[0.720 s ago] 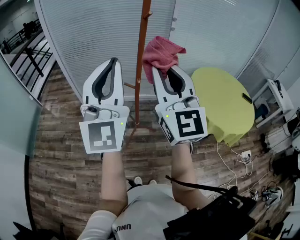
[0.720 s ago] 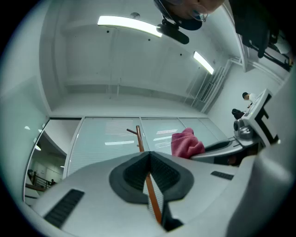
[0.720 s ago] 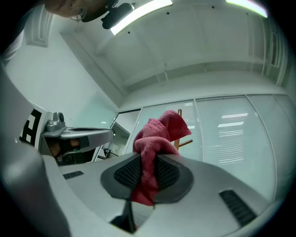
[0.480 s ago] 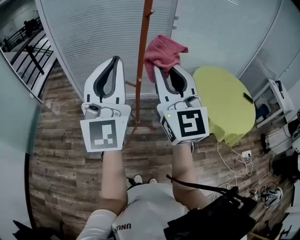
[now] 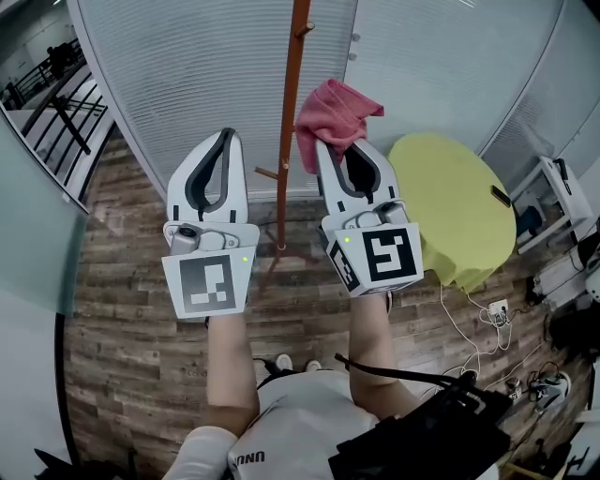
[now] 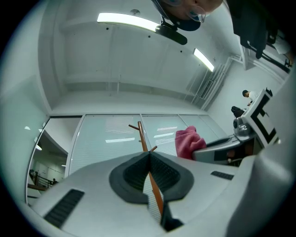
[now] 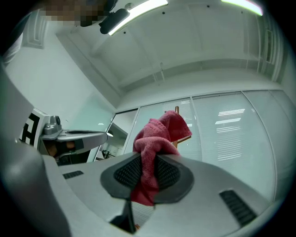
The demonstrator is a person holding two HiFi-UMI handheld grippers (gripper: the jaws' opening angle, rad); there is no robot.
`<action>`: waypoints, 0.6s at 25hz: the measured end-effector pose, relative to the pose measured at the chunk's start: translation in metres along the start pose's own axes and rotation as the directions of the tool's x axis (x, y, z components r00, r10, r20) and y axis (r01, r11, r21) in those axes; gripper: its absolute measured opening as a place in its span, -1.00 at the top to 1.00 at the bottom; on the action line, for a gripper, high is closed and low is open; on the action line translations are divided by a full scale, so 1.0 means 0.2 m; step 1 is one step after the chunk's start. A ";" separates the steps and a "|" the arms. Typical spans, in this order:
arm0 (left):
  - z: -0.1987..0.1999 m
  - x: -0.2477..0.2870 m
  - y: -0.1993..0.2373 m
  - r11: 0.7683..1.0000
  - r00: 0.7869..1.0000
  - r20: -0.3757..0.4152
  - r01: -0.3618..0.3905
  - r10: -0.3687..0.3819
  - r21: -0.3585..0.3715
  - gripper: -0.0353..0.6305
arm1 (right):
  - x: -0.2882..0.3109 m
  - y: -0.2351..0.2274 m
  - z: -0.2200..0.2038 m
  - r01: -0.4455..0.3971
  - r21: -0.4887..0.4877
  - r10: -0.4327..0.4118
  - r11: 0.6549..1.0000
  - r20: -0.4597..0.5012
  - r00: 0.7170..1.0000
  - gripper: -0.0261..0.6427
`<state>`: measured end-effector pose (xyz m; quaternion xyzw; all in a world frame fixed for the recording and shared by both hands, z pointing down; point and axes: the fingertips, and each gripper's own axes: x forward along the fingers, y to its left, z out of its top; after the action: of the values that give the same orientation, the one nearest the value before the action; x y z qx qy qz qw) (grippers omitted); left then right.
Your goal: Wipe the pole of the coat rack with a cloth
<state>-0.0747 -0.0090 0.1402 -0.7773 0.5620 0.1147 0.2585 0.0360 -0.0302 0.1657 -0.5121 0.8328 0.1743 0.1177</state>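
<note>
Straight ahead stands the pole (image 5: 292,94) of the coat rack (image 5: 277,246). Our cloth (image 5: 333,111) is just beside it, pinched in our right tool (image 5: 328,148). Our left tool (image 5: 225,139) is squeezed closed on nothing. Push hard and the coat rack may tip, or the cloth may snag a peg (image 5: 306,29).

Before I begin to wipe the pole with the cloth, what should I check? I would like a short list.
1. Cloth held in right gripper: ok, shut jaws pinch it.
2. Left gripper free: ok, shut on nothing.
3. Pole close by: ok, it stands between both grippers.
4. Cloth touching pole: cannot tell.
5. Wiping path clear: not ok, a peg sticks out lower down.
</note>
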 end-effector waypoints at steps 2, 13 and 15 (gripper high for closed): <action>-0.02 -0.02 0.04 1.000 1.000 -0.003 -0.003 0.003 -0.009 0.85 | 0.01 0.01 -0.02 0.017 0.013 -0.017 1.000 -0.009 1.000 0.70; -0.20 0.03 0.02 0.994 0.999 -0.022 0.029 -0.032 -0.101 0.86 | 0.03 -0.03 -0.10 0.071 0.026 -0.071 0.997 -0.011 0.997 0.70; -0.21 0.05 0.05 0.994 1.000 -0.021 0.018 -0.020 -0.104 0.85 | 0.06 -0.06 -0.10 0.070 0.033 -0.070 0.997 0.000 0.998 0.70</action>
<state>-0.0852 -0.0413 0.1684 -0.7963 0.5506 0.1327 0.2126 0.0404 -0.0530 0.1782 -0.5389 0.8170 0.1565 0.1329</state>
